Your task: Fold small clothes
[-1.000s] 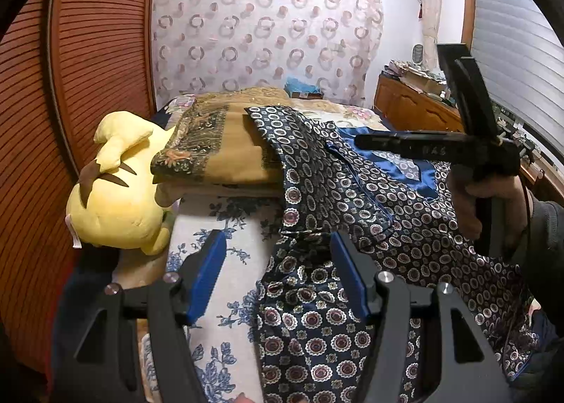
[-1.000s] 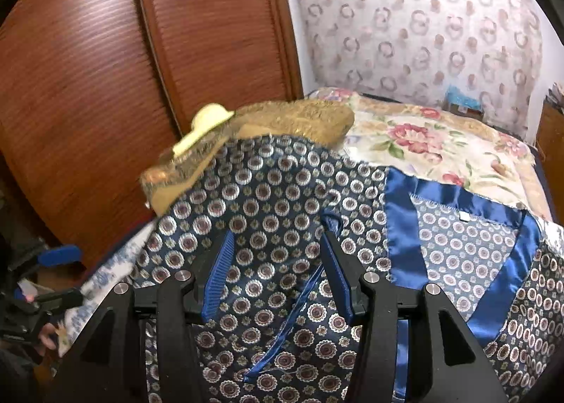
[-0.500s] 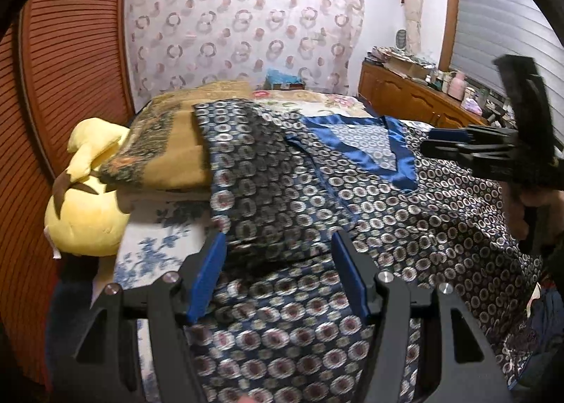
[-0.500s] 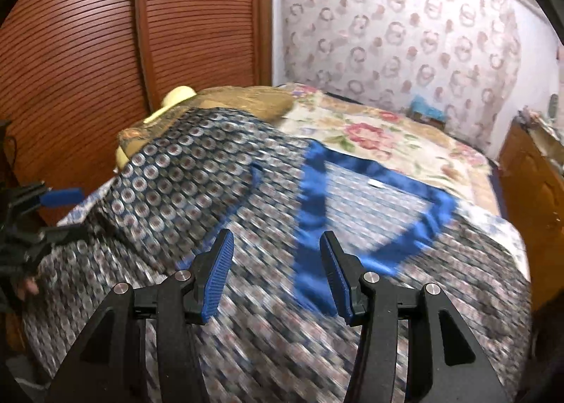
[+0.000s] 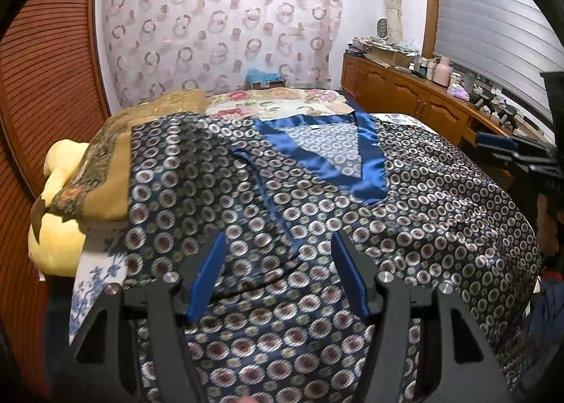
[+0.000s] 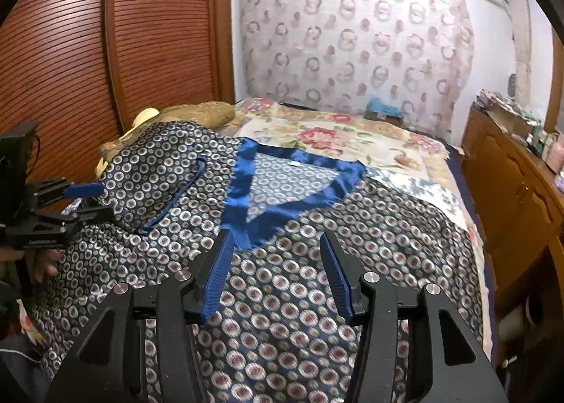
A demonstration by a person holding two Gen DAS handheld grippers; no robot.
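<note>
Left wrist view: the left gripper (image 5: 278, 276) hovers with fingers spread and empty above the patterned garment (image 5: 317, 226), which lies flat on the bed beneath and ahead. The right gripper (image 6: 275, 269) is likewise released, its blue collar (image 6: 246, 212) just ahead.

Left gripper (image 5: 278, 272) and right gripper (image 6: 275, 272), both angled downward, fingers apart, nothing between them.

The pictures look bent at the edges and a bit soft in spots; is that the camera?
Yes. Left wrist view: wide lens bows the slatted wardrobe, corners go black, the patterned garment smears near the tongs. Right wrist view: same bowing, cabinet leans; satin collar shows sheen, and the cloth blurs lower down.
</note>
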